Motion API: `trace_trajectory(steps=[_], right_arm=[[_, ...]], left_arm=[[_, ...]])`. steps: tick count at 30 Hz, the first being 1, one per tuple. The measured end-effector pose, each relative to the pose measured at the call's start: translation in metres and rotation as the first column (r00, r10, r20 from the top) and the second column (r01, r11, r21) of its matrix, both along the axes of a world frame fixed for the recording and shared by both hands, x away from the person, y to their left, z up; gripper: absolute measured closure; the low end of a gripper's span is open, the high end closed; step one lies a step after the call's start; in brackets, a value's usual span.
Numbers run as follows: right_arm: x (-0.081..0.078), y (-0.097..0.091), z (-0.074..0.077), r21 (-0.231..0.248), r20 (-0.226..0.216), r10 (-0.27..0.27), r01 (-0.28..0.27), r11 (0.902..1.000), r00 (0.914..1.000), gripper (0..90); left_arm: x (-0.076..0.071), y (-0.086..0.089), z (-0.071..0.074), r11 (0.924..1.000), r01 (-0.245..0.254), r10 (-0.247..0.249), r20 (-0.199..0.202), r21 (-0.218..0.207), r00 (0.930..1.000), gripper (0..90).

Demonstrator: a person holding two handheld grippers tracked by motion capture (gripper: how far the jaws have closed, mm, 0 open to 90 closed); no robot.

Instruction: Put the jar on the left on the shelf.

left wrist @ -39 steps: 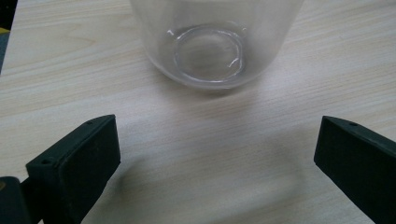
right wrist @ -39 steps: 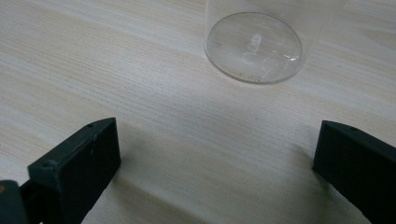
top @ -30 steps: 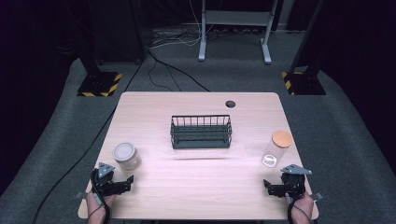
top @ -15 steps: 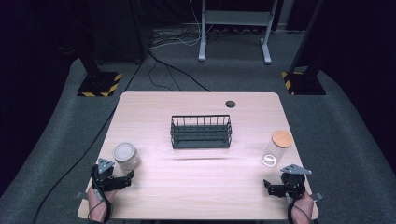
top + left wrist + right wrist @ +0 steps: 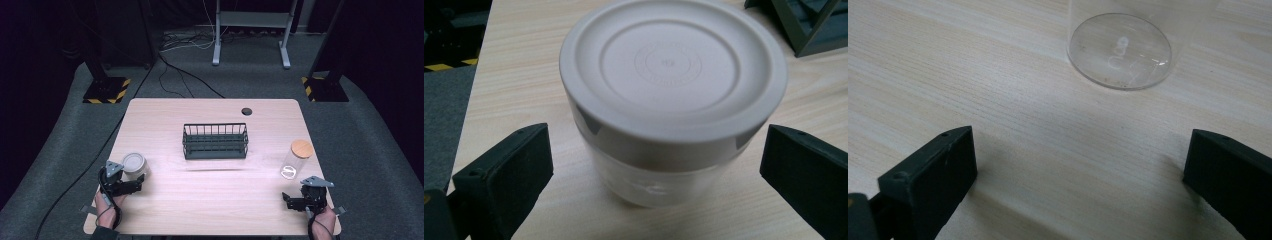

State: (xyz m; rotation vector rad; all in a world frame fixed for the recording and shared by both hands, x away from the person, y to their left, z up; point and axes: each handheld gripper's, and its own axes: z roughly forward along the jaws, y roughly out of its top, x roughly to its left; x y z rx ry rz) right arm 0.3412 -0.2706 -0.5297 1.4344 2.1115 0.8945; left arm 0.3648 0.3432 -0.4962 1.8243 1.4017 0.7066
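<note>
A short clear jar with a grey-white lid (image 5: 134, 164) stands at the table's left front. My left gripper (image 5: 131, 186) is open just behind it; in the left gripper view the jar (image 5: 671, 100) sits between the two spread jaws, untouched. A tall clear jar with a wooden lid (image 5: 296, 159) stands at the right front. My right gripper (image 5: 292, 200) is open a short way in front of it, and the right gripper view shows the jar's glass base (image 5: 1120, 50) beyond the jaws.
A black wire basket (image 5: 215, 141) stands in the middle of the wooden table (image 5: 215, 210). A round cable hole (image 5: 246, 111) lies near the far edge. Grey carpet, cables and stand feet lie beyond the table.
My left gripper has crept forward toward the grey-lidded jar. The right gripper has barely moved.
</note>
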Motion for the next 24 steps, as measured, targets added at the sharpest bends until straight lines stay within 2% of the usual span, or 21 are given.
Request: trace_trajectory(steps=[8,18,24], right_arm=[[0.000,0.000,0.000,0.000,0.000,0.000,0.000,1.0000,1.0000,0.0],[0.000,0.000,0.000,-0.001,0.000,-0.002,0.002,1.0000,1.0000,0.0],[0.000,0.000,0.000,0.000,0.000,-0.002,0.002,1.0000,1.0000,0.0]], left_arm=[[0.009,-0.002,0.005,1.0000,0.006,-0.006,0.012,-0.006,0.9999,0.2],[0.019,-0.001,0.001,0.9993,-0.001,0.000,-0.006,-0.038,1.0000,0.0],[0.021,-0.003,-0.001,0.9996,-0.001,0.001,-0.012,-0.027,0.9999,0.0]])
